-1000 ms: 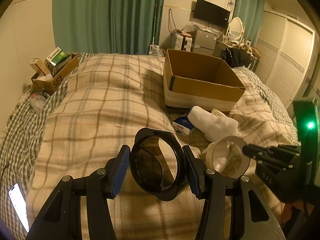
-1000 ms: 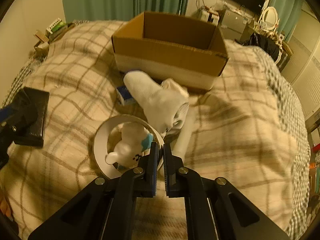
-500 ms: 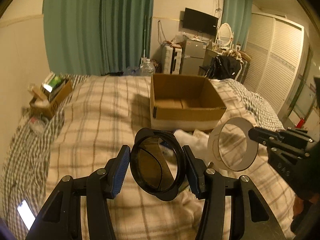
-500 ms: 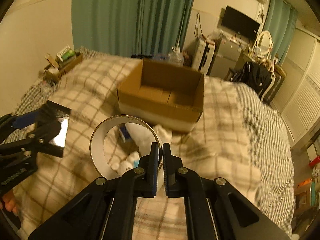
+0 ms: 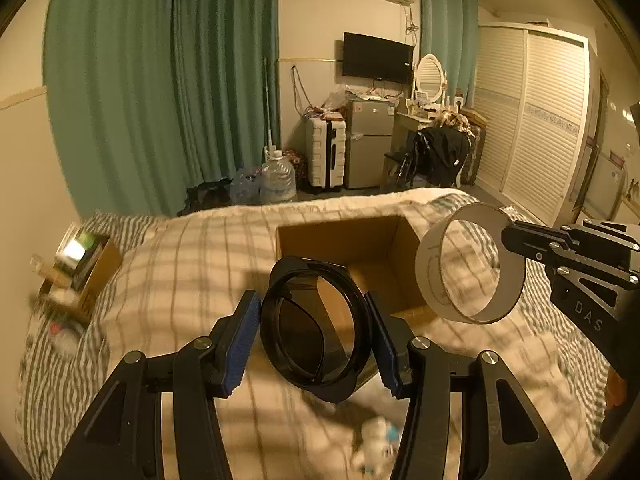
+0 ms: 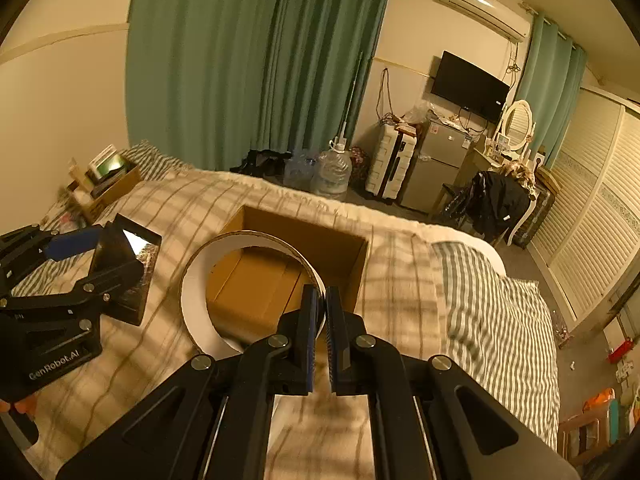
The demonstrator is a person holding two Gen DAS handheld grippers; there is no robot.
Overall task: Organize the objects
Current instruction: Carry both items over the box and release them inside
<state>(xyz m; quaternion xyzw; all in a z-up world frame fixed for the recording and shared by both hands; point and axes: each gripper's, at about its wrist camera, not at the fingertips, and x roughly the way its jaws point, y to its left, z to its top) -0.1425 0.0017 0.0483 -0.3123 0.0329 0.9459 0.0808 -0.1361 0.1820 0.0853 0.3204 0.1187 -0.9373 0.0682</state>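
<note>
My left gripper (image 5: 316, 338) is shut on a dark translucent round container (image 5: 296, 300), held in the air just before the open cardboard box (image 5: 360, 240) on the bed. My right gripper (image 6: 322, 320) is shut on the wall of a white paper ring (image 6: 192, 296), held over the near edge of the same box (image 6: 256, 280). The ring (image 5: 430, 280) and right gripper (image 5: 506, 236) show at the right in the left wrist view. The left gripper (image 6: 92, 256) with the dark container (image 6: 120, 252) shows at the left in the right wrist view. The box looks empty inside.
A small white and blue toy (image 5: 376, 444) lies blurred on the plaid blanket (image 5: 180, 272) below my left gripper. A small cardboard box of items (image 5: 76, 268) sits at the bed's left edge. Beyond the bed are a suitcase, fridge, chair and water jugs.
Both grippers have lifted their objects off the bed and carried them up and forward towards the box. The white cloth and toy have dropped out of view below.
</note>
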